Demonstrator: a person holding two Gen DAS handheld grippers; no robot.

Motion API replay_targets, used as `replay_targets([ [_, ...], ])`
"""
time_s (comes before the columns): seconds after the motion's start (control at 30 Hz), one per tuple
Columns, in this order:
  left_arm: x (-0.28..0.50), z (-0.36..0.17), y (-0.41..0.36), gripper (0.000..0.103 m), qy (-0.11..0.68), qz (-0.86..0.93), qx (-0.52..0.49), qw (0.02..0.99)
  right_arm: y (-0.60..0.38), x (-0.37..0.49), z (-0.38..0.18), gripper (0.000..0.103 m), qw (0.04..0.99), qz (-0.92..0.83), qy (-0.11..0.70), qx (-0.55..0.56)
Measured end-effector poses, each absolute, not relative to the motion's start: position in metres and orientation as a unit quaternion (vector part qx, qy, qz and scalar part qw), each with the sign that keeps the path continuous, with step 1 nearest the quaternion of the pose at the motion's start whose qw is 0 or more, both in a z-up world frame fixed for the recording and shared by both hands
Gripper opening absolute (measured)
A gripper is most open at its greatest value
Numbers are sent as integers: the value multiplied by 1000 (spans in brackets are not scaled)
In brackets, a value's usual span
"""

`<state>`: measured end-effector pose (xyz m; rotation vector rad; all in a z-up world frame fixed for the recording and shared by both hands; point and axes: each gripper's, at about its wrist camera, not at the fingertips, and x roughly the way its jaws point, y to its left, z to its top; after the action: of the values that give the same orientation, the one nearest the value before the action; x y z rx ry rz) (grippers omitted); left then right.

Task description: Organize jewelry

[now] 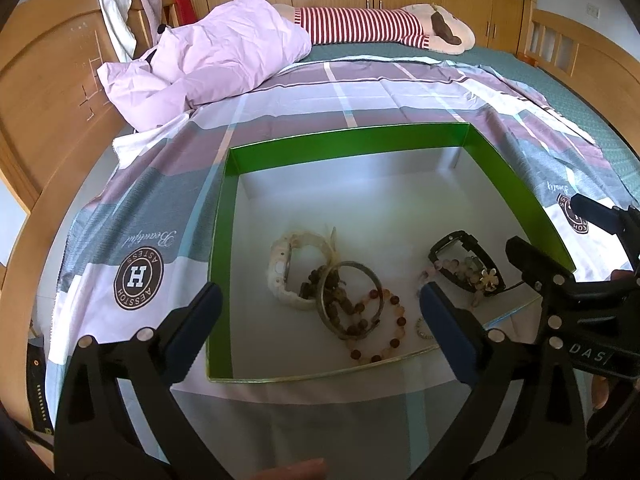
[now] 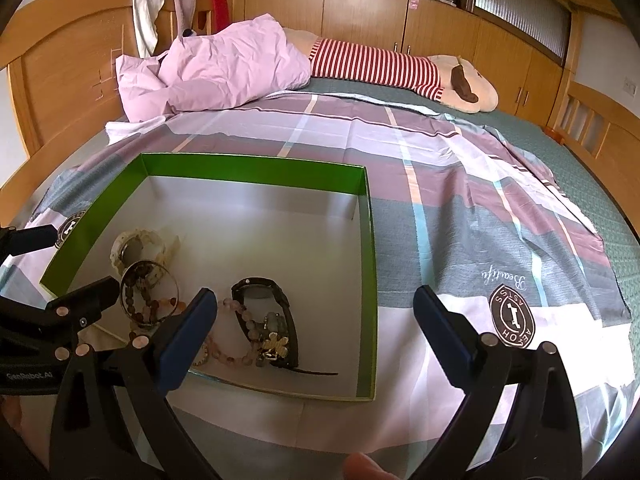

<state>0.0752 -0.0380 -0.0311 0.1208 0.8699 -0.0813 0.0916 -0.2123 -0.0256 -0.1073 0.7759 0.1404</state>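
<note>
Inside the green box (image 1: 224, 216), near its front wall, lies the jewelry: a cream watch (image 1: 290, 270), a metal bangle (image 1: 350, 298) over beaded bracelets (image 1: 384, 336), and a black watch (image 2: 266, 312) at right. Both the left gripper (image 1: 320, 316) and right gripper (image 2: 316, 320) hang open, holding nothing. Beneath the box spreads a plaid sheet (image 2: 460, 200) on a bed, with a pink duvet (image 2: 224, 68), striped plush toy (image 2: 384, 66) and wooden cabinets (image 2: 360, 4) far behind.
</note>
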Motion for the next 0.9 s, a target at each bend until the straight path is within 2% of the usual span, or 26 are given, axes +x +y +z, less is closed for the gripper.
replay_targets([
  [0.9,74,-33,-37,98,421,-38,59,905,-213,90,-28,97,921,66,379,-52],
])
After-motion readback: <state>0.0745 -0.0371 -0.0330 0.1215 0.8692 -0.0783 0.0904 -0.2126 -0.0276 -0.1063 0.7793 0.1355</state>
